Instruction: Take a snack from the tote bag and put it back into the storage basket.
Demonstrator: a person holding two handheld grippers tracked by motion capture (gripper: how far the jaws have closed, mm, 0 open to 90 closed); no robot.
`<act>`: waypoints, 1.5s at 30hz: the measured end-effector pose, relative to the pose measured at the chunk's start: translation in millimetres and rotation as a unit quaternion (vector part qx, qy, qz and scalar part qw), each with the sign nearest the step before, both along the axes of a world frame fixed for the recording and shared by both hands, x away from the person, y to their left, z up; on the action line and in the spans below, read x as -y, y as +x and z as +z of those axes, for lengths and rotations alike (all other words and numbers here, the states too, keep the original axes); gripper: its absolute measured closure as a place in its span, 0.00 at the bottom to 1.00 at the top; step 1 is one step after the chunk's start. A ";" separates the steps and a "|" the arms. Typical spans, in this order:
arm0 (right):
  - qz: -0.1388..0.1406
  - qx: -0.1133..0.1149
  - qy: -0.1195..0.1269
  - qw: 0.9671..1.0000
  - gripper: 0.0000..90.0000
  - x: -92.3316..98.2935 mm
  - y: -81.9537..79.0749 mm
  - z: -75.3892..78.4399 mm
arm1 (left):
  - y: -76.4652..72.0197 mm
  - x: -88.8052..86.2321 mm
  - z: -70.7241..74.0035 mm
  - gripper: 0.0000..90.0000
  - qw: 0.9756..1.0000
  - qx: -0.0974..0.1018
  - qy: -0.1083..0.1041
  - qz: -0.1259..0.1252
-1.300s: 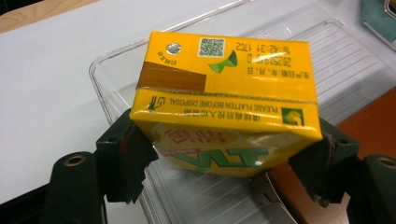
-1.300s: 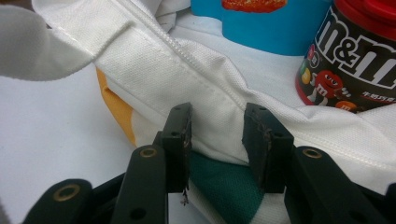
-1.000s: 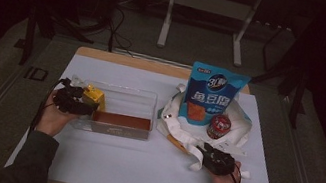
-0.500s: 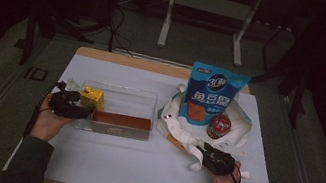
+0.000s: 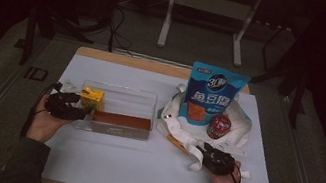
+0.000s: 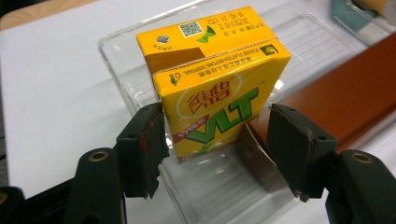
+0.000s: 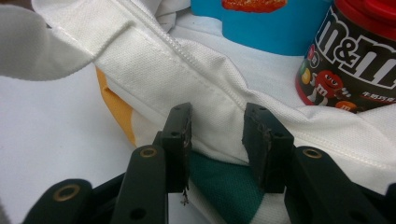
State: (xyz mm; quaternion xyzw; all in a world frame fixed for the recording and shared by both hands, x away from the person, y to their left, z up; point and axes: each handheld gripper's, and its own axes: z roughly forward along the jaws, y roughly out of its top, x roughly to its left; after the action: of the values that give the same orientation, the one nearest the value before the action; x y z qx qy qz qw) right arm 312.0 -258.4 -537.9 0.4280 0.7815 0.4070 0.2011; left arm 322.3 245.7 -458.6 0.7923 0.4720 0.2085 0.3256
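Note:
A yellow VLT drink carton (image 6: 210, 88) stands tilted in the left end of a clear plastic tray (image 6: 116, 51), which also shows in the high view (image 5: 125, 91) with the carton (image 5: 91, 96) inside. My left gripper (image 6: 215, 112) (image 5: 77, 110) straddles the carton. Its jaws have just been closing; the left pad is at the carton's side and a gap remains at the right pad. My right gripper (image 7: 217, 114) (image 5: 206, 151) is open, with the hem of a white cloth bag (image 7: 210, 74) (image 5: 241, 128) lying between its jaws.
A long brown box (image 5: 121, 120) lies along the tray's near side. On the bag stand a blue snack pouch (image 5: 214, 93) and a red-lidded M&M's can (image 5: 219, 127) (image 7: 355, 60). Orange (image 7: 116, 109) and green (image 7: 219, 182) parts show under the bag's edge.
The left hand has shifted a little toward the near side at the tray's left end. The right hand and the bag are as before.

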 end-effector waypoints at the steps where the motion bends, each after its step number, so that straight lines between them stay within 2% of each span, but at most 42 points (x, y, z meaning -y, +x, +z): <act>1: 0.000 0.000 0.000 1.000 0.69 0.0 0.0 0.0 | -1.3 -0.2 0.3 0.42 1.000 -0.002 0.003 -0.001; 5: 0.000 0.000 -0.001 1.000 0.69 -0.1 -0.1 0.0 | -2.9 -3.2 0.1 0.43 1.000 -0.003 -0.001 0.000; 6: 0.000 0.000 0.000 1.000 0.69 0.0 -0.1 0.0 | -3.2 -5.5 0.6 0.43 1.000 -0.003 -0.008 0.003; 9: 0.000 0.000 0.000 1.000 0.69 0.0 -0.1 0.0 | -2.8 -7.6 2.4 0.40 1.000 0.000 -0.013 0.007; 17: 0.000 -0.001 0.002 1.000 0.69 0.3 0.2 0.0 | -3.3 -8.9 10.7 0.38 1.000 0.017 -0.021 0.015; 21: 0.000 -0.001 0.002 1.000 0.69 0.3 0.2 0.0 | -4.1 -4.6 15.1 0.35 0.999 0.032 -0.008 0.017; 28: 0.000 -0.001 0.001 1.000 0.69 0.2 0.2 0.0 | -6.0 -5.3 23.1 0.33 0.999 0.045 -0.014 0.011; 40: 0.000 0.000 0.001 1.000 0.69 0.0 0.0 0.0 | -8.2 -2.4 37.5 0.32 0.997 0.070 -0.041 0.005; 45: 0.000 0.000 0.001 1.000 0.69 0.1 -0.1 0.0 | -9.2 2.0 42.4 0.31 0.997 0.073 -0.040 -0.003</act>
State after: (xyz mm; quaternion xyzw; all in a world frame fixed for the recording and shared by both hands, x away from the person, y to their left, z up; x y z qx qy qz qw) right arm 312.0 -258.5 -537.8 0.4281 0.7812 0.4077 0.2008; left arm 313.1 243.8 -416.1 0.7624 0.4530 0.2458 0.3912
